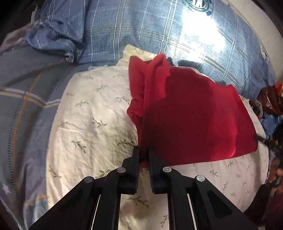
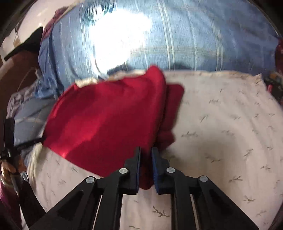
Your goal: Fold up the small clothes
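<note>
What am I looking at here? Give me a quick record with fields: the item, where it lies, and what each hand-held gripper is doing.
item: red cloth, partly folded
surface: cream leaf-print sheet on a bed
behind: blue plaid bedding
left hand-held gripper: shut on a near edge of the red cloth
right hand-held gripper: shut on a near edge of the red cloth
cloth state: near edge lifted between the two grippers, far part on the sheet

I am reading no legible text, number or brand. I am seeing one round emblem (image 1: 198, 4) printed on the blue plaid bedding (image 1: 141, 31), but its lettering is too blurred and cropped to read.
</note>
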### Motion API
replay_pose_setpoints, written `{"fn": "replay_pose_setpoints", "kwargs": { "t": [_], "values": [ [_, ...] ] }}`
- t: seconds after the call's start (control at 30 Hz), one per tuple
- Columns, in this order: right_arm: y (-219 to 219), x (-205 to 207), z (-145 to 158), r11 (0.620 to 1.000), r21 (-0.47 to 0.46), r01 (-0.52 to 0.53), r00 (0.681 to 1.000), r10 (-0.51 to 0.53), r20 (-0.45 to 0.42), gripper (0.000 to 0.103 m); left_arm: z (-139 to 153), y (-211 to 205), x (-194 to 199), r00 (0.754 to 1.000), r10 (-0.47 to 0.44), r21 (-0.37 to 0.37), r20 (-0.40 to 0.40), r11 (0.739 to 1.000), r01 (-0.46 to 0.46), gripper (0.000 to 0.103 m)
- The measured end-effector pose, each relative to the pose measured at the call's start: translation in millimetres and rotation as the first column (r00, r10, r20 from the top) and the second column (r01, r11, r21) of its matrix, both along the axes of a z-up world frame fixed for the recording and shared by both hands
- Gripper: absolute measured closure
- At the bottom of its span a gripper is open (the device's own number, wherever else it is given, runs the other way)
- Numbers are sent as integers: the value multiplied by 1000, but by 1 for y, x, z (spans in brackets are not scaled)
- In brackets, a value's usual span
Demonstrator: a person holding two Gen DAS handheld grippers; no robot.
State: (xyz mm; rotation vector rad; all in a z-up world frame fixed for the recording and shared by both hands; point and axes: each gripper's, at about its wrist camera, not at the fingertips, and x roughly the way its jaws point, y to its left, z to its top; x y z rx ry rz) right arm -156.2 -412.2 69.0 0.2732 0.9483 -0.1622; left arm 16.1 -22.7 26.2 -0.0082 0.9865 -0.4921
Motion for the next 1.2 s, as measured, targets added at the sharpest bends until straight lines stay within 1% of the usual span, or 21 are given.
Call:
{"fn": "replay_pose_setpoints", "kwargs": {
  "t": [0.03,0.07,0.1,0.13,0.2,0.27,0.33,0.43,0.57,0.63,0.67,0.7,0.73,0.77,0.8,0.87,0.93,1.0,1.13,1.17,1.2],
  "values": [
    [3,1,14,1000,-7,-5,999,5,36,78,5,-1,-2,1000,7,11,18,1000,-7,88],
    [10,7,27,1000,-8,-24,997,24,74,66,12,-1,-3,999,24,14,36,1000,-24,83],
    [16,15,35,999,-5,-46,995,47,93,60,18,-1,-3,998,44,-1,51,999,-44,74],
    [27,28,41,996,6,-85,991,84,105,60,24,-1,0,996,66,-29,61,998,-64,66],
    [53,63,44,987,43,-153,982,147,116,60,29,-4,6,993,106,-65,61,993,-102,59],
    [84,106,38,975,62,-215,972,207,114,57,30,-9,13,985,161,-67,57,985,-157,59],
    [115,151,30,965,73,-252,965,245,91,57,26,-12,19,978,202,-82,55,977,-198,59],
    [150,209,14,946,141,-293,956,289,48,55,11,-14,24,971,228,-56,75,973,-225,59],
    [188,260,-18,946,127,-298,952,304,-25,54,-5,-12,34,964,254,-48,72,967,-251,59],
    [198,279,-36,957,112,-266,958,275,-78,54,-8,-12,37,964,254,-49,77,967,-250,54],
    [201,288,-47,961,123,-246,960,259,-105,55,-9,-13,38,963,254,-44,86,967,-251,53],
    [203,294,-55,961,137,-241,958,258,-126,59,-10,-13,39,963,252,-40,92,968,-249,52],
    [204,299,-63,962,134,-237,955,256,-150,67,-12,-14,41,965,245,-36,93,969,-242,52],
    [205,302,-68,966,107,-236,954,251,-164,87,-13,-15,42,967,238,-34,91,971,-235,52],
    [207,303,-70,964,95,-248,952,261,-163,91,-14,-15,44,968,234,-37,91,972,-231,52],
    [213,297,-60,961,51,-272,955,276,-113,97,-14,-11,46,969,231,-49,82,972,-228,52],
    [220,290,-45,956,19,-292,955,293,-42,97,-13,-5,49,968,240,-76,69,969,-235,52],
    [224,295,-41,954,30,-297,954,298,-19,97,-12,-1,51,966,251,-91,68,965,-244,52],
    [228,310,-73,960,37,-278,956,280,-85,96,-19,-2,55,966,252,-67,53,966,-248,52],
    [226,311,-81,960,54,-275,956,279,-89,90,-21,-3,56,966,251,-58,53,967,-248,52],
    [223,309,-83,959,75,-272,957,278,-78,88,-22,-3,56,966,251,-53,55,967,-249,52]
  ]
}}
